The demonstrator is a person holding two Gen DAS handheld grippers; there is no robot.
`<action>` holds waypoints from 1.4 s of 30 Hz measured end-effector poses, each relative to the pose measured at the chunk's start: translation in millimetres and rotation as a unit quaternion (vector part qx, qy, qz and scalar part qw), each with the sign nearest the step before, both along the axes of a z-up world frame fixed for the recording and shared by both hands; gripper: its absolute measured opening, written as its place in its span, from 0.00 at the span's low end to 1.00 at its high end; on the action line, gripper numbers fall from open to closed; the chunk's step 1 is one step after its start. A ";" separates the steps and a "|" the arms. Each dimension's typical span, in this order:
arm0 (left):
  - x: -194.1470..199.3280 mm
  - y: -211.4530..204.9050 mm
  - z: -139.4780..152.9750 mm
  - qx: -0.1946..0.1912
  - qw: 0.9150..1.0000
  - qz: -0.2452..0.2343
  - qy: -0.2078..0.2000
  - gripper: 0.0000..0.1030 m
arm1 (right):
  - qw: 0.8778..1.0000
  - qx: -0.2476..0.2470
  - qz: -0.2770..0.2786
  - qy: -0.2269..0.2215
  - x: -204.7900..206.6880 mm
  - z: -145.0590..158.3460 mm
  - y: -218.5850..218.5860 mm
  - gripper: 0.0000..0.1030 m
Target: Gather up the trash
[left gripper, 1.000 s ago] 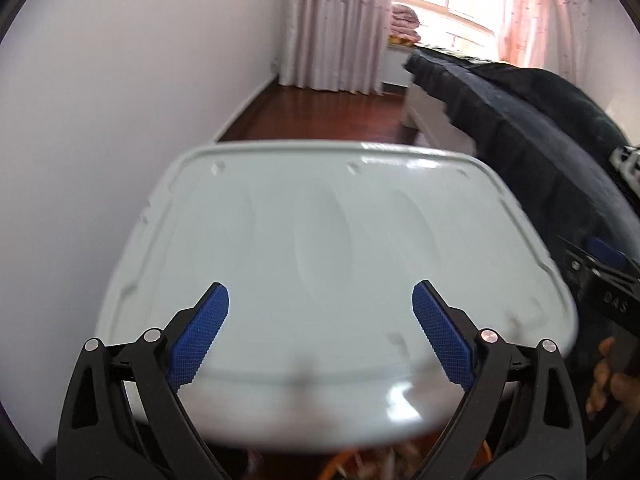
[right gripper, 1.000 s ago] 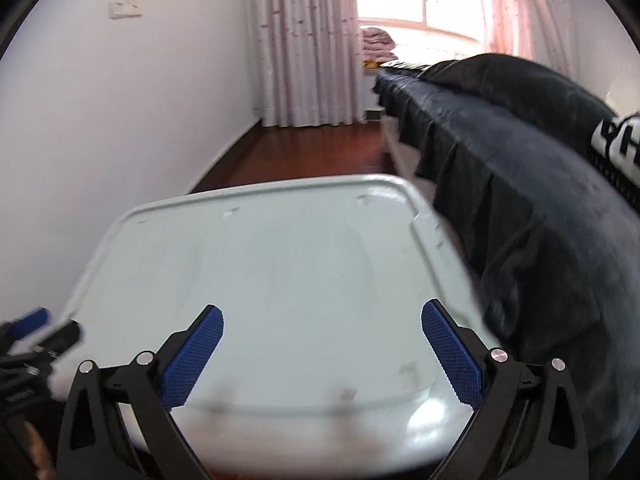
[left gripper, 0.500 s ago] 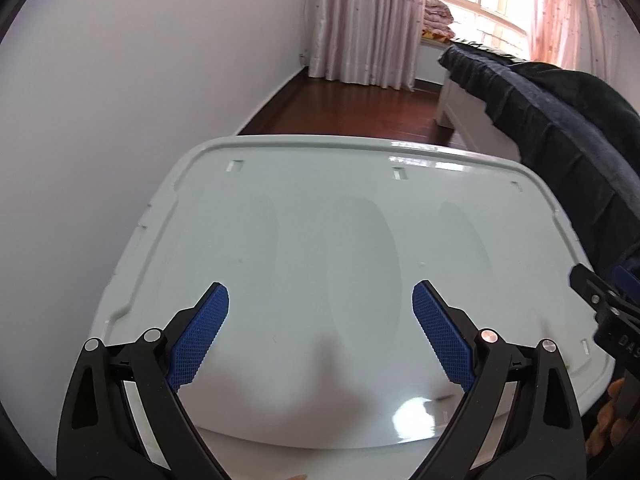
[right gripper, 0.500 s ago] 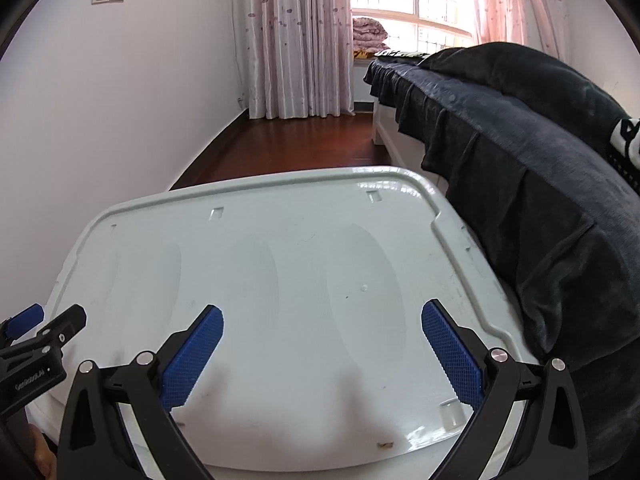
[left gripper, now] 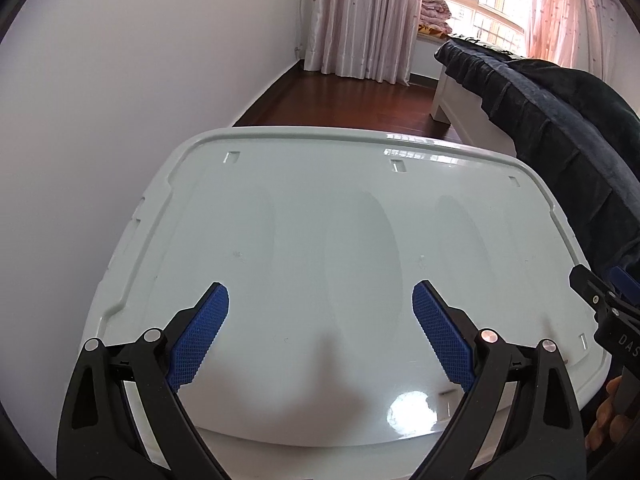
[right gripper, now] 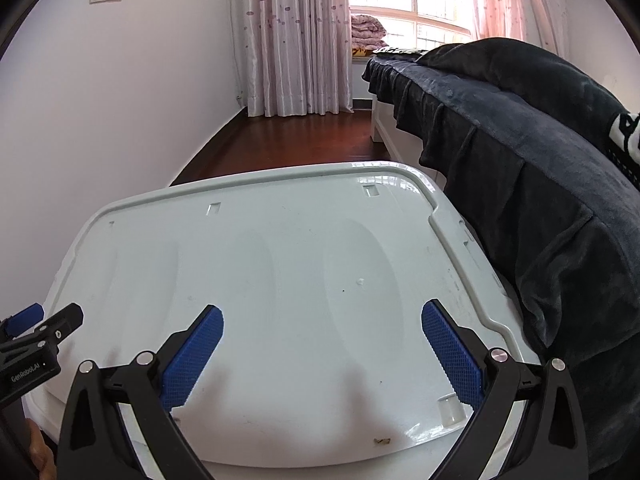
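A pale grey-green plastic lid (left gripper: 340,240) lies flat over a white bin and fills the lower half of both views; it also shows in the right wrist view (right gripper: 280,280). My left gripper (left gripper: 320,336) is open and empty above the lid's near edge. My right gripper (right gripper: 322,354) is open and empty above the lid's near right part. A small brown crumb (right gripper: 382,441) lies on the lid near its front edge. The bin's inside is hidden by the lid.
A bed with a dark blue blanket (right gripper: 520,152) runs along the right side, close to the lid. A white wall (left gripper: 120,80) stands on the left. Dark wooden floor (right gripper: 288,140) leads to pink curtains (right gripper: 296,40) and a window.
The lid has come down from a tilted, blurred position to lie flat. Both grippers have risen and drawn back a little, both staying open.
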State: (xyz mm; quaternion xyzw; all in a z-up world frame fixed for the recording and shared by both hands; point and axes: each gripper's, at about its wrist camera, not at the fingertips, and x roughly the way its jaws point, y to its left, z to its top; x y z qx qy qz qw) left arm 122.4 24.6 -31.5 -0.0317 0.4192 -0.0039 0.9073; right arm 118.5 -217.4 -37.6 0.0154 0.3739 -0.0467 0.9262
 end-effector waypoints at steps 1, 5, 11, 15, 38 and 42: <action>0.0 1.1 -0.2 -0.002 1.000 0.001 0.001 0.88 | 1.000 -0.001 0.001 0.000 0.1 -0.4 0.1 0.95; 0.2 5.7 -0.8 -0.004 1.000 0.005 0.004 0.88 | 1.000 -0.001 0.000 0.003 0.4 -1.4 0.9 0.95; 1.6 8.2 -0.9 -0.005 1.000 0.008 0.005 0.88 | 1.000 -0.001 0.000 0.003 1.5 -1.7 -0.1 0.95; 0.8 7.8 -2.0 -0.003 1.000 0.007 0.006 0.88 | 1.000 -0.001 -0.001 0.004 1.8 -2.0 -0.8 0.95; -7.1 -0.5 2.6 0.021 1.000 0.001 -0.017 0.91 | 1.000 0.008 -0.004 0.010 3.1 -4.7 -7.7 0.95; -6.1 3.6 5.8 0.006 1.000 0.006 -0.024 0.91 | 1.000 0.008 -0.004 0.009 3.6 -5.1 -7.3 0.95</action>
